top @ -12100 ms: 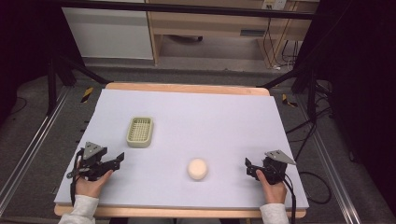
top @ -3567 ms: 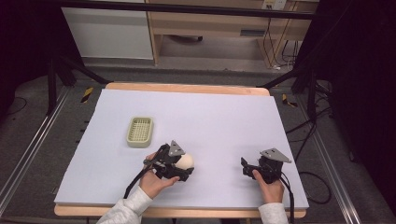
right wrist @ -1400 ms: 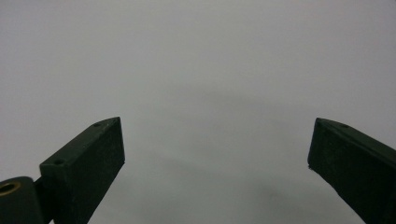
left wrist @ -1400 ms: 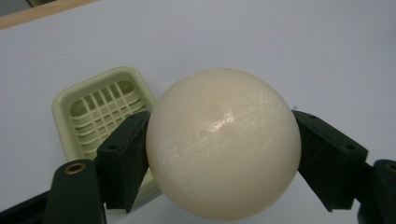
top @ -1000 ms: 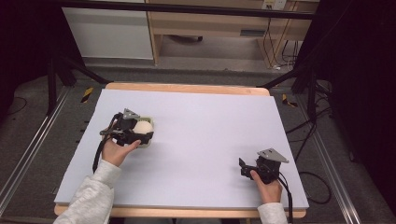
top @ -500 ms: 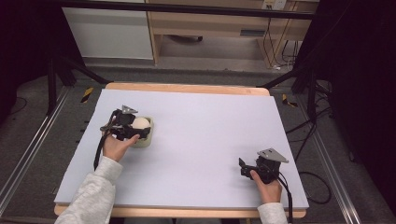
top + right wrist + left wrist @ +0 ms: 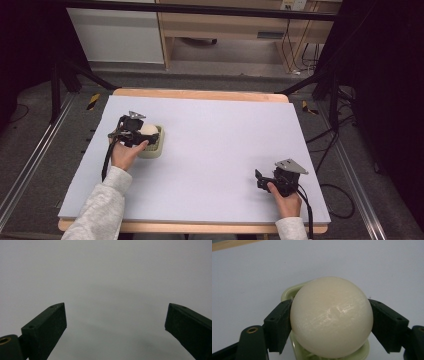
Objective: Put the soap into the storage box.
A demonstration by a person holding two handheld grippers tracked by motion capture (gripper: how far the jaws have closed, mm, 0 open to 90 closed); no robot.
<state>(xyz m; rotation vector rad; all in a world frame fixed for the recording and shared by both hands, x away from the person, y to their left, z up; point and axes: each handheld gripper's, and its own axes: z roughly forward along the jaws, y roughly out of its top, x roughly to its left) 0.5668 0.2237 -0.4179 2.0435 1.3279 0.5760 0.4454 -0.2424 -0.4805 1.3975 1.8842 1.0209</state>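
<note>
left gripper (image 7: 331, 322): clamps 1 ball (image 7: 331, 317) | 1 basket (image 7: 156, 145) beneath

Ball (image 7: 331, 317): cream, waxy-smooth, faint sheen with fine streaks across its face. Basket (image 7: 156, 145) beneath the ball: pale green plastic, glossy rim. Left gripper (image 7: 329, 325) jaws at either side of the ball: matt black plastic, brass-coloured insert at one pivot. Table (image 7: 225, 150) around the basket: matt pale lavender sheet, bare light wood along its edge. Sleeve (image 7: 100, 210) nearer than the basket: soft grey cloth.
</note>
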